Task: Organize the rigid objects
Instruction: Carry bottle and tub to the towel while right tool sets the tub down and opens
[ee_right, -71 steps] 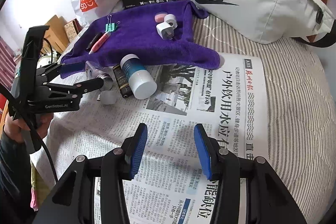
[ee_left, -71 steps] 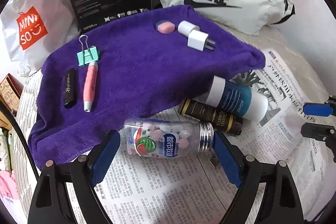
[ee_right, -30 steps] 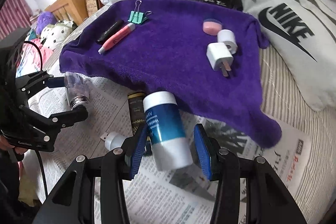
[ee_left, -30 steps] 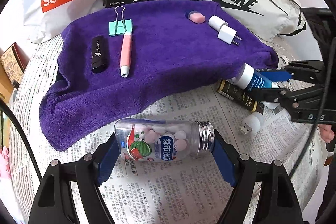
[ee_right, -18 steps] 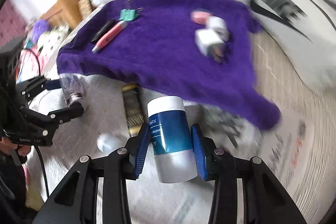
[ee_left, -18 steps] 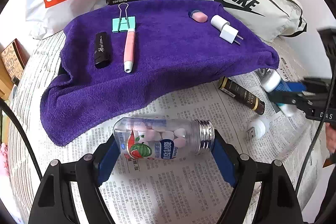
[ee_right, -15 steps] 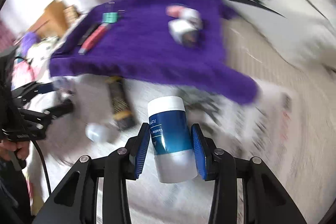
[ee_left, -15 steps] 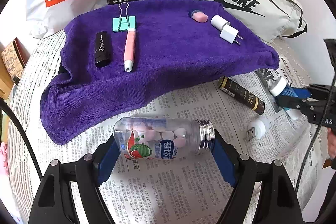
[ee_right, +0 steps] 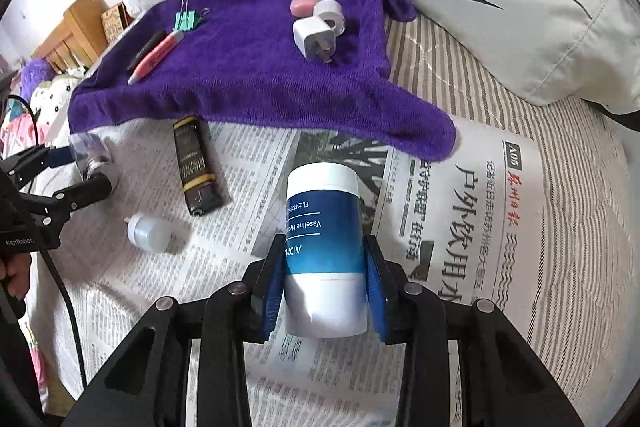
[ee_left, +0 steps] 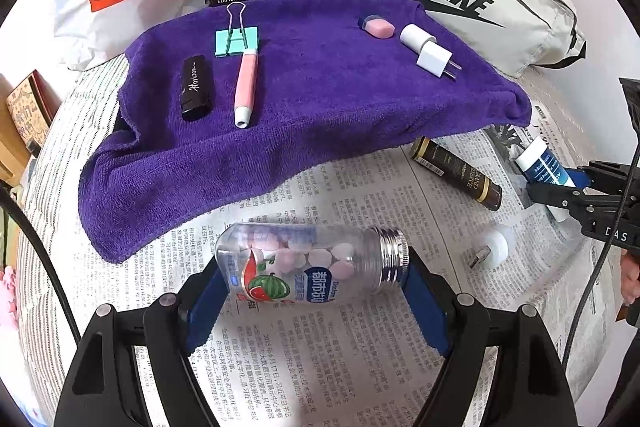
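Left gripper (ee_left: 314, 301) has its jaws pinching the clear plastic candy bottle (ee_left: 310, 269) endwise over the newspaper (ee_left: 360, 347); right gripper (ee_right: 324, 293), jaws just closing, clamps the blue-and-white Vaseline bottle (ee_right: 324, 239).

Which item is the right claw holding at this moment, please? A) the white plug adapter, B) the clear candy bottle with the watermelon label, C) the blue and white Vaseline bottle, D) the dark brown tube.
C: in the right wrist view the right claw has its blue pads pressed on both sides of the blue and white Vaseline bottle, while the dark brown tube lies free on the newspaper.
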`<move>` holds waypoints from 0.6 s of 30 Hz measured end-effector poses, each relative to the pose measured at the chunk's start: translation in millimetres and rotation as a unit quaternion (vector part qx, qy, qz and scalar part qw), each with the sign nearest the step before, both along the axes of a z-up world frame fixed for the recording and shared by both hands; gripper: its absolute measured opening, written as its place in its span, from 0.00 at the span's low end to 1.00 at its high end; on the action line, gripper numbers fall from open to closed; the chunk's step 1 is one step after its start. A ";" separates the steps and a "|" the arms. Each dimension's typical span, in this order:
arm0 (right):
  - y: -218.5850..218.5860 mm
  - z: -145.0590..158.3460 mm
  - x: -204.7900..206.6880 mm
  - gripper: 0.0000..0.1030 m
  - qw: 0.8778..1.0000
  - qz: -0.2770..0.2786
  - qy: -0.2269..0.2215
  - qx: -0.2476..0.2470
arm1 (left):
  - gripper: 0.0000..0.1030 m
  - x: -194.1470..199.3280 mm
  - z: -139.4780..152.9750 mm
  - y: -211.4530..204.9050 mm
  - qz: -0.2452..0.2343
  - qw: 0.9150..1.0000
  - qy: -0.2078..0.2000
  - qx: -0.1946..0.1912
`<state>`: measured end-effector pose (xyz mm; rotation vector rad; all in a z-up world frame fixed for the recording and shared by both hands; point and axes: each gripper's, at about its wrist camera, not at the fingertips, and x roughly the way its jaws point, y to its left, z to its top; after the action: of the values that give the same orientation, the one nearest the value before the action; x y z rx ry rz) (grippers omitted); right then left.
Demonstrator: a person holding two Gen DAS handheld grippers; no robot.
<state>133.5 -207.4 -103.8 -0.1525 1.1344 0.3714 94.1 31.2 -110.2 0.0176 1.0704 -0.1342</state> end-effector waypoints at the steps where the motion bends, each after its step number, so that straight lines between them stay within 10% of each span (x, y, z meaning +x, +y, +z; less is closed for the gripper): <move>1: 0.4 0.1 0.6 0.36 1.000 0.000 0.000 0.002 | 0.78 -0.7 0.9 1.3 0.001 1.000 0.001 -0.004; 18: -4.9 38.6 -3.9 0.36 0.997 0.018 -0.021 0.069 | 0.78 0.4 36.0 6.9 -0.006 1.000 -0.026 -0.010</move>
<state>129.6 -212.3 -65.1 -0.0584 1.0622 0.4751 94.5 38.0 -74.2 0.0093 1.0179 -0.1542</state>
